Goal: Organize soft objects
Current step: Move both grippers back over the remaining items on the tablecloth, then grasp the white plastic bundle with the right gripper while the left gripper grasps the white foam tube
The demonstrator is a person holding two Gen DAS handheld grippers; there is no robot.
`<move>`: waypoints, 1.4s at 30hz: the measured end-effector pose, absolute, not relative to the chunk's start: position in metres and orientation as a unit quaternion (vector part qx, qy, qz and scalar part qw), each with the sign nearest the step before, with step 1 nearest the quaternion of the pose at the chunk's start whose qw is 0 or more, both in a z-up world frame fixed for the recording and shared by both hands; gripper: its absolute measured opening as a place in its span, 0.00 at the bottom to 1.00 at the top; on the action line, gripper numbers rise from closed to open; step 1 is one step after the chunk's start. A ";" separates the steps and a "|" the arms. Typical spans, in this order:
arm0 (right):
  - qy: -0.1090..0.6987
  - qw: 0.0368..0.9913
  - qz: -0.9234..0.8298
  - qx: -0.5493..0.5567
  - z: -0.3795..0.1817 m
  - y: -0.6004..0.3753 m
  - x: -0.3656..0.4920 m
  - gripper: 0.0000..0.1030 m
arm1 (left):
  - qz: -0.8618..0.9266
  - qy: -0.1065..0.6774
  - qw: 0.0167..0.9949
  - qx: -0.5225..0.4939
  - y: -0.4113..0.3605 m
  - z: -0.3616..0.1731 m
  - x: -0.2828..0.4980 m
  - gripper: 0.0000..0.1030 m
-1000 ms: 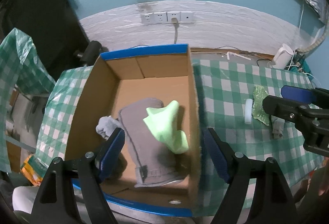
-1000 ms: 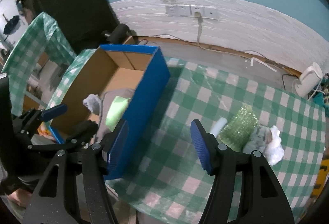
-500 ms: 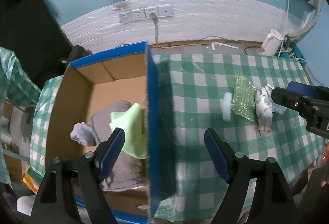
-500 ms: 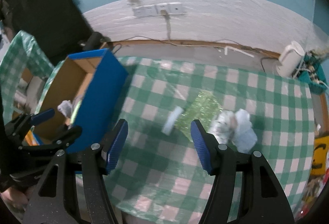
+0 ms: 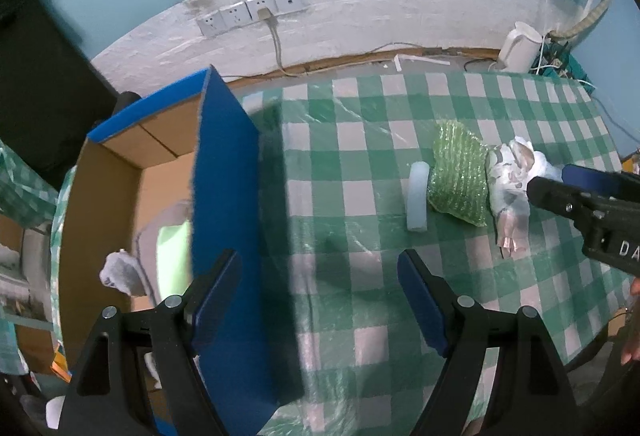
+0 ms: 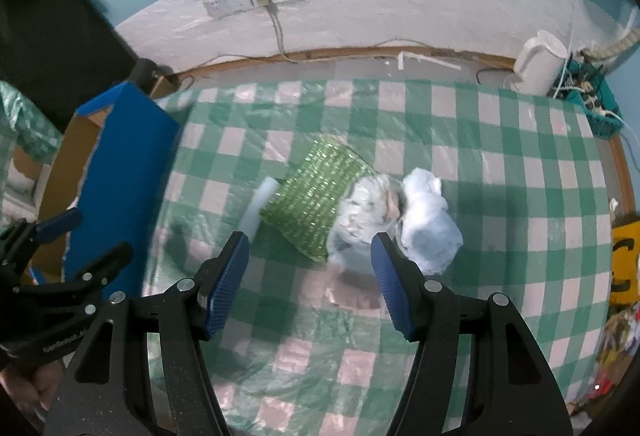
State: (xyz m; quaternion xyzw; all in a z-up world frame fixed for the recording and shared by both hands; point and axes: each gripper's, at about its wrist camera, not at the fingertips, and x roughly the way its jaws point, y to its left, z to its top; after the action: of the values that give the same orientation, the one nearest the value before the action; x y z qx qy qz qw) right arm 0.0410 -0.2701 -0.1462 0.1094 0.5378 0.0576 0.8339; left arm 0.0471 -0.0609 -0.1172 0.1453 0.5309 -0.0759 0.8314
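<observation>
Both sets of tongs are open and empty: right gripper (image 6: 308, 278) just above a patterned soft cloth (image 6: 362, 214), left gripper (image 5: 320, 300) beside the blue box (image 5: 228, 196). Best descend centred, pinching only that cloth, clear of the green sponge (image 6: 316, 198) beyond.

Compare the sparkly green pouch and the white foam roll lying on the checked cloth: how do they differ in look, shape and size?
The green pouch is glittery and knitted-looking; the white foam roll is plain and smooth. The pouch is broad and flat, the roll a narrow cylinder. The pouch covers far more cloth. Both lie side by side outside the cardboard box, ungripped.
</observation>
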 end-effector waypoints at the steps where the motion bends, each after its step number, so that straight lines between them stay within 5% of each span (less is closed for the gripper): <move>1: 0.540 0.833 0.056 0.110 -0.150 -0.271 0.042 0.62 | -0.074 0.534 0.830 0.145 -0.064 -0.122 0.049 0.79; 24: 0.580 0.806 0.039 0.108 -0.224 -0.286 0.063 0.61 | -0.095 0.563 0.804 0.165 -0.112 -0.184 0.083 0.79; 32: 0.583 0.803 0.053 0.109 -0.232 -0.290 0.064 0.40 | -0.108 0.575 0.793 0.168 -0.126 -0.205 0.088 0.79; 42: 0.574 0.809 0.055 0.118 -0.221 -0.295 0.057 0.36 | -0.129 0.573 0.794 0.154 -0.140 -0.213 0.091 0.75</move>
State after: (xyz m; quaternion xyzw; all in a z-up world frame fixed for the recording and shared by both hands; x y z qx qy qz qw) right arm 0.0566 -0.2945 -0.2208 0.1176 0.5735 0.0545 0.8089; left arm 0.0912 -0.1404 -0.2131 0.1543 0.5733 -0.1295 0.7942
